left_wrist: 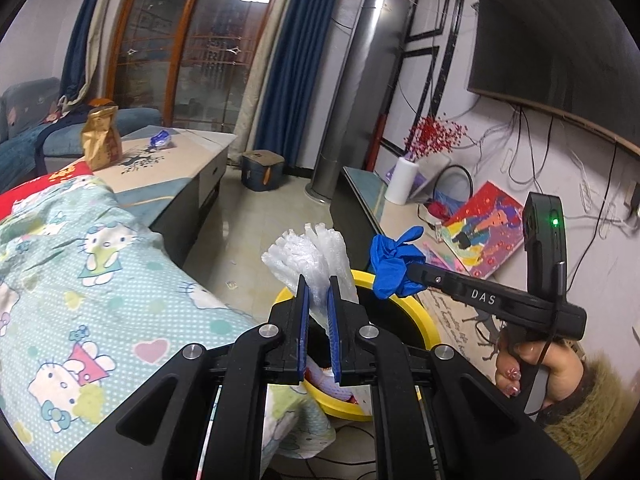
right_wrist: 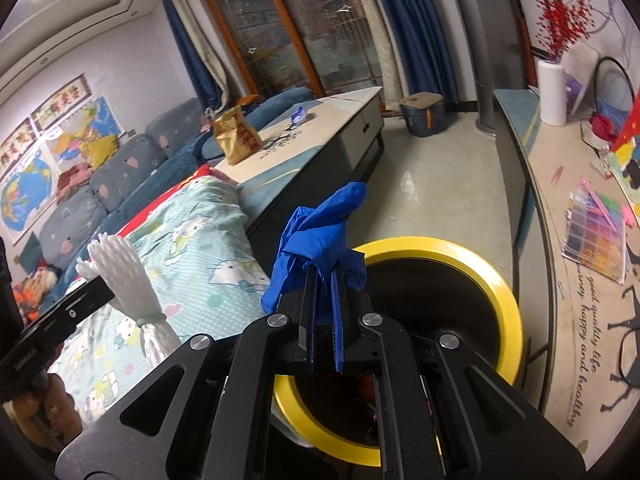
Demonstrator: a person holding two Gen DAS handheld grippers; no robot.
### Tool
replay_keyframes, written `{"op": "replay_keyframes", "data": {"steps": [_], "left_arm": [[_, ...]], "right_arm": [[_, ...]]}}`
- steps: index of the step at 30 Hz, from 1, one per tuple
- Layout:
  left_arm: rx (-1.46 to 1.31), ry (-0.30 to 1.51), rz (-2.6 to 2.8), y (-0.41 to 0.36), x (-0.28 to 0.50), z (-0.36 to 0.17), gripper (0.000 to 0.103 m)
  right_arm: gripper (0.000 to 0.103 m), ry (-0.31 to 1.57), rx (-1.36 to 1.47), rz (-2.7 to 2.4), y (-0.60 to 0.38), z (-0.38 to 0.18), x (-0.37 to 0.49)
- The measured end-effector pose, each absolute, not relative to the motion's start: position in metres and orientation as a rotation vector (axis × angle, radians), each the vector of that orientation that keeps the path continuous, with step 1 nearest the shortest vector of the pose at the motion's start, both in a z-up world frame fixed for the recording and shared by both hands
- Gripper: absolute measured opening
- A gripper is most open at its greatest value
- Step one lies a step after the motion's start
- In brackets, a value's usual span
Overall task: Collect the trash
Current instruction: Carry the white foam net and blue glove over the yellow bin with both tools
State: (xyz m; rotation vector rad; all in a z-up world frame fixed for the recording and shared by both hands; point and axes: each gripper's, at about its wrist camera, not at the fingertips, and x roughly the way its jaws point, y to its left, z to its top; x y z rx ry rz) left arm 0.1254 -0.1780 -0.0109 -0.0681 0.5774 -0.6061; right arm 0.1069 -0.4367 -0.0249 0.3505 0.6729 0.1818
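**A:** What did each gripper have?

**B:** The left gripper had its blue-padded jaws pinched narrow on a white foam fruit-net sleeve, which fanned out above the fingertips. The right gripper was clamped tight on a crumpled blue rubber glove, the cloth bunched up over the jaw tips.

**A:** And where was the bin?

**B:** The round black waste bin with a yellow rim stood on the pale tiled floor, between the low TV bench and a quilt with a cartoon-cat print. Both pieces of trash were above or just at its rim, neither one inside it.

**A:** Anything already in there?

**B:** Through the left gripper's fingers, something pale and reddish lay in the bin's mouth; I couldn't tell what. From the right wrist the inside looked mostly dark.

**A:** More trash about?

**B:** A gold-brown paper snack bag stood upright on the coffee table, with a small blue-and-white wrapper well apart from it.
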Motion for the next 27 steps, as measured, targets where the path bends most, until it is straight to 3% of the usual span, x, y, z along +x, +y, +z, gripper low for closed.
{"op": "replay_keyframes", "data": {"steps": [27], "left_arm": [[0.065, 0.666, -0.687, -0.263, 0.147, -0.061, 0.009]], "right_arm": [[0.006, 0.736, 0.449, 0.048, -0.494, -0.065, 0.096]]}}
